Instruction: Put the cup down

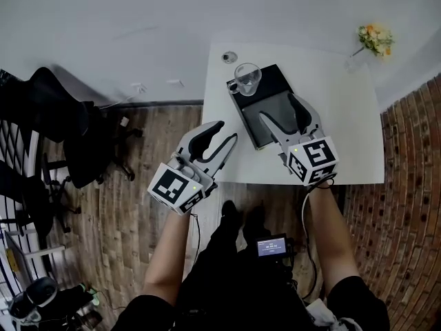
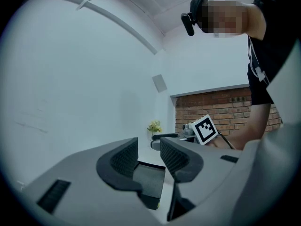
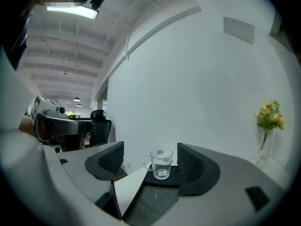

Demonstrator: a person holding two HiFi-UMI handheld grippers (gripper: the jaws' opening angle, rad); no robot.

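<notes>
1. Two jaws of the right gripper (image 1: pixel 279 109) are seen standing wide apart, and nothing is clamped between them. In the right gripper view the cup (image 3: pixel 161 163) is framed in the gap but lies well beyond the pads, untouched.
2. The right gripper is held above the near end of the black mat (image 1: pixel 274 80), pointing along it toward the cup.
3. The left gripper (image 1: pixel 226 131) is held to the left of the mat, out past the table's near left edge. Its jaws are parted by a narrower gap and nothing is gripped by them.
4. The cup, a clear glass one with a handle, is found upright on the mat's far left corner, its handle turned toward the left.
5. The mat is laid at a slant on the white table (image 1: pixel 344 116). A small round object (image 1: pixel 229 57) lies just beyond the mat's far left corner, and a sprig of flowers (image 1: pixel 375 38) is placed well off to the mat's far right.
6. The setting-down is judged to be finished or nearly so, since the cup is borne by the mat alone and is let go.
7. For the next move only a clean retreat is called for. The right gripper should be carried back and away from the mat, so that the light glass is not brushed or tipped by either jaw.
</notes>
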